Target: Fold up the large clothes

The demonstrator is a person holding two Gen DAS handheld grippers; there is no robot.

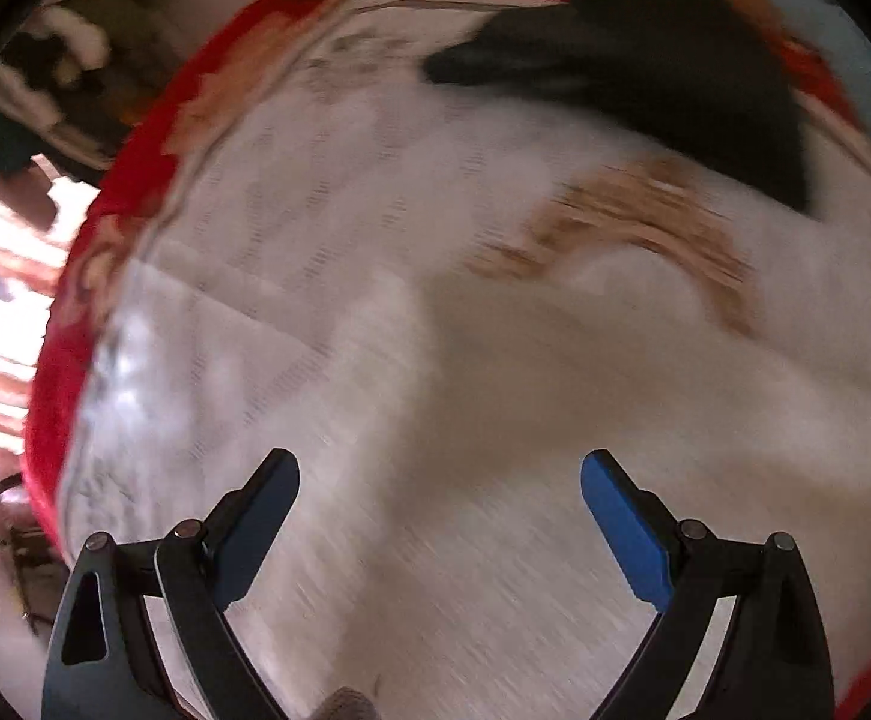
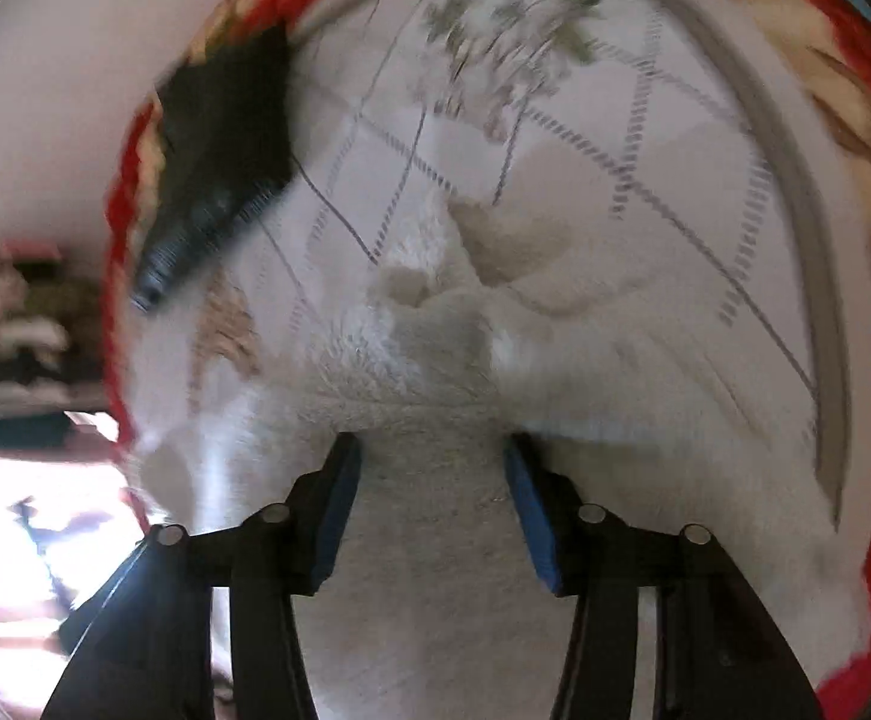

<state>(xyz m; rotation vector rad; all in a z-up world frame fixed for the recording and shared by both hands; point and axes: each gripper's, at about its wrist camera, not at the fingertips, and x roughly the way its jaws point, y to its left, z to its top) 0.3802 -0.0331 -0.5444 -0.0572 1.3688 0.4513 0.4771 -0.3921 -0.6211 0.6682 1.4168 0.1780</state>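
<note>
both claws gape over the fluffy white fleece garment (image 2: 423,360) spread on the patterned white bedsheet (image 2: 645,138): left gripper (image 1: 440,462) empty, right gripper (image 2: 432,447) parted astride a soft ridge; looks light and floppy, best pinched at an edge

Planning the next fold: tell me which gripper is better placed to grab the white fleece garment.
Probably right: the right gripper is open astride a raised fold of the white fleece garment. The left gripper hangs open over flatter cloth.
</note>
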